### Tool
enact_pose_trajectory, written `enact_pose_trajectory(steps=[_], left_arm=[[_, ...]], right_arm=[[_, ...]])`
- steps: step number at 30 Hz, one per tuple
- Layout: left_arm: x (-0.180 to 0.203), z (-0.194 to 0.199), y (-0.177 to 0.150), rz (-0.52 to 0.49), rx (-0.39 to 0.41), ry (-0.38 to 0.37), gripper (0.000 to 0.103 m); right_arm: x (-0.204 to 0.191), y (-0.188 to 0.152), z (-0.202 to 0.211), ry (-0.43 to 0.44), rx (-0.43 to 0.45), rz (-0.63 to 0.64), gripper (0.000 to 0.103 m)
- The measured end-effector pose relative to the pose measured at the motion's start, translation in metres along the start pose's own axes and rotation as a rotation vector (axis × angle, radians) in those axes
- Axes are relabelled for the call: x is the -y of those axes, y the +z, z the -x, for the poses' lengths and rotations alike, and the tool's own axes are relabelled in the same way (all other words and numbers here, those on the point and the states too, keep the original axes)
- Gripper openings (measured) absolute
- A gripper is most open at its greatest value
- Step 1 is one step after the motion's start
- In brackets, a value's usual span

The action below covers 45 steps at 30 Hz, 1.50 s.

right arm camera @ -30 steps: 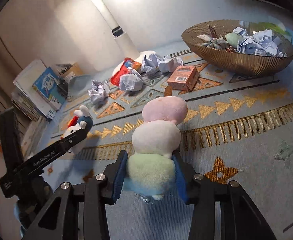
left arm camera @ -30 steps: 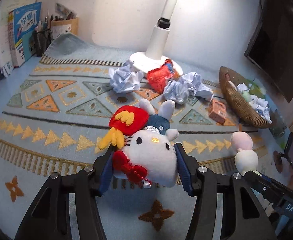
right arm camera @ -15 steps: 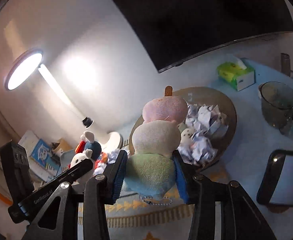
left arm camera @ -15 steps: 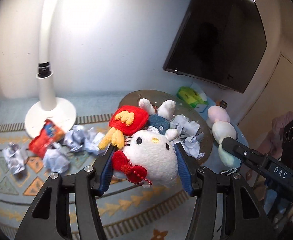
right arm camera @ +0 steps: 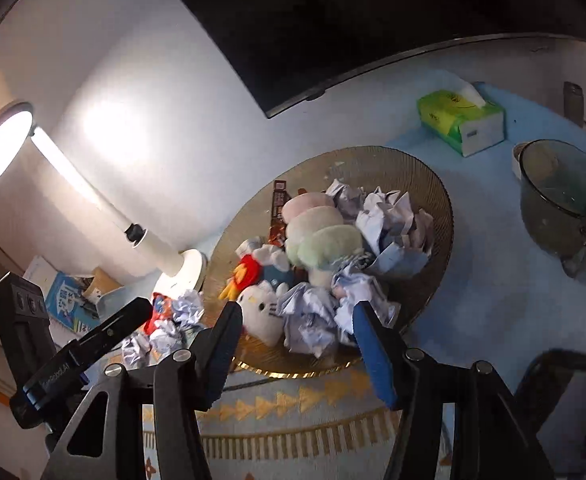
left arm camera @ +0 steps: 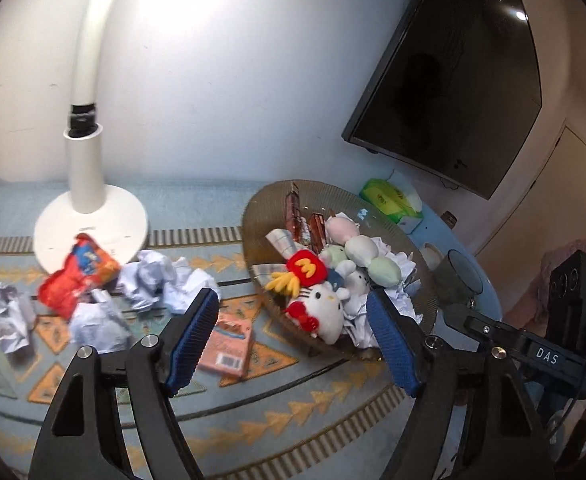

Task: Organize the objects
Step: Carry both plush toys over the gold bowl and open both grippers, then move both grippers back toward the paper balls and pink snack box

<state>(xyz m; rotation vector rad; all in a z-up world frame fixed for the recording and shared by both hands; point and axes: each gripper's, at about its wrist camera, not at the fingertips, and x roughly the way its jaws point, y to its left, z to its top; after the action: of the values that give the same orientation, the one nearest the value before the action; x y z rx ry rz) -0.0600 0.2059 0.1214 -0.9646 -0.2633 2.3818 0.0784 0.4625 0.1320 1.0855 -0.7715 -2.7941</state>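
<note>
A white kitty plush (left arm camera: pixel 319 308) with a red cap lies in the brown ribbed basket (left arm camera: pixel 265 216), beside a pink, white and green dumpling plush (left arm camera: pixel 363 250). My left gripper (left arm camera: pixel 293 340) is open and empty, above and just in front of the basket. In the right wrist view the kitty plush (right arm camera: pixel 259 308) and the dumpling plush (right arm camera: pixel 317 232) lie among crumpled papers (right arm camera: pixel 389 220) in the basket (right arm camera: pixel 433 184). My right gripper (right arm camera: pixel 295 344) is open and empty over the basket's near rim.
Crumpled papers (left arm camera: pixel 157 280), a red snack bag (left arm camera: pixel 77 276) and a pink box (left arm camera: pixel 229 344) lie on the patterned mat by the white lamp base (left arm camera: pixel 89 224). A green tissue box (right arm camera: pixel 461 120) and a glass bowl (right arm camera: pixel 565 196) stand right of the basket.
Both grippers carried their plush toys up and over to the basket, opened, and let them go. The kitty plush and the dumpling plush now lie in the basket.
</note>
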Motion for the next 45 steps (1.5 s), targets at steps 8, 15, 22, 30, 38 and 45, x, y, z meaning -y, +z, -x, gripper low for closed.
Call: enact_pose_trajectory(steps=[8, 15, 22, 30, 38, 45], left_arm=[[-0.098, 0.091, -0.087, 0.114, 0.056, 0.35, 0.098], [-0.169, 0.093, -0.134, 0.189, 0.018, 0.59, 0.098], [-0.183, 0.076, -0.132, 0.233, -0.079, 0.625, 0.098], [-0.173, 0.069, -0.134, 0.174, -0.121, 0.62, 0.102], [-0.167, 0.063, -0.133, 0.141, -0.151, 0.641, 0.102], [-0.166, 0.058, -0.129, 0.098, -0.175, 0.607, 0.102]], right_arm=[[-0.072, -0.086, 0.007, 0.105, -0.061, 0.2, 0.095], [-0.095, -0.129, -0.068, -0.047, -0.116, 0.329, 0.095], [-0.075, -0.124, -0.097, -0.141, -0.189, 0.244, 0.095], [-0.083, -0.128, -0.103, -0.2, -0.2, 0.304, 0.1], [-0.084, -0.129, -0.107, -0.217, -0.213, 0.319, 0.103], [-0.087, -0.13, -0.11, -0.232, -0.221, 0.333, 0.103]])
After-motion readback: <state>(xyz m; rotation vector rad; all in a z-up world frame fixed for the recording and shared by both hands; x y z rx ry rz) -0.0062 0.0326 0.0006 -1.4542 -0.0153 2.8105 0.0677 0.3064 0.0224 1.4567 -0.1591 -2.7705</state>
